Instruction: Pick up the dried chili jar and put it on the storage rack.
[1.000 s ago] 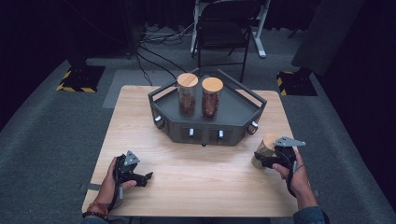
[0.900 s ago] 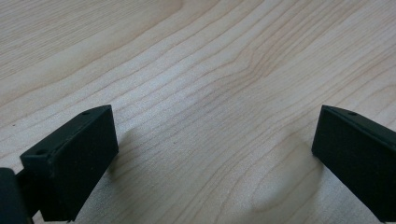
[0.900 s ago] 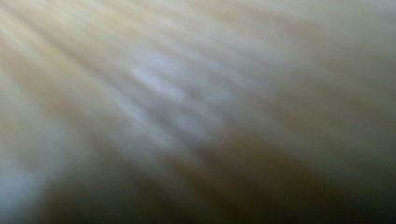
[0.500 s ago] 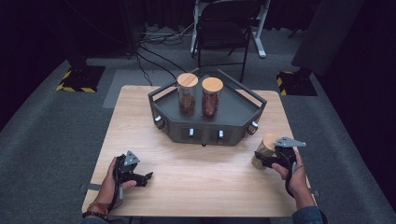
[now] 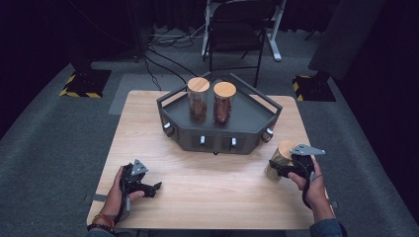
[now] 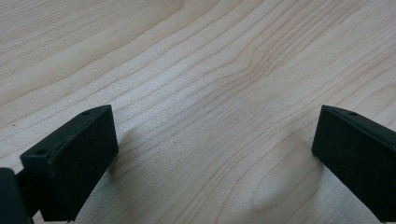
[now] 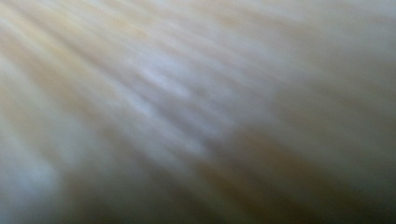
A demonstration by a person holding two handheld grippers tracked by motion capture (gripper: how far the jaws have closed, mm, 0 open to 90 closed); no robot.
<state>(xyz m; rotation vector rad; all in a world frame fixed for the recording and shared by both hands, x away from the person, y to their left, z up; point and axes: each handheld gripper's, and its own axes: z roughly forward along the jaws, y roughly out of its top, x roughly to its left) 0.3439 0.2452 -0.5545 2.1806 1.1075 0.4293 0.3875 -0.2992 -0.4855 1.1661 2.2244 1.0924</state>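
A glass jar (image 5: 280, 154) with a pale wooden lid leans at the table's right edge. My right gripper (image 5: 277, 171) is shut on it, with black fingers (image 5: 284, 170) across its lower side. The right gripper view is a close blur of pale wood grain (image 7: 187, 93). My left gripper (image 5: 155, 188) rests low over the front left of the table. Its jaws stand wide apart with bare wood between them, and in the left gripper view the gripper (image 6: 215, 154) holds nothing.
A dark angular tray (image 5: 257, 131) stands at the back middle of the wooden table (image 5: 217, 182). It carries two upright jars (image 5: 198, 98) (image 5: 224, 102) with wooden lids and brown contents. A folding chair (image 5: 236, 29) and cables lie on the floor beyond.
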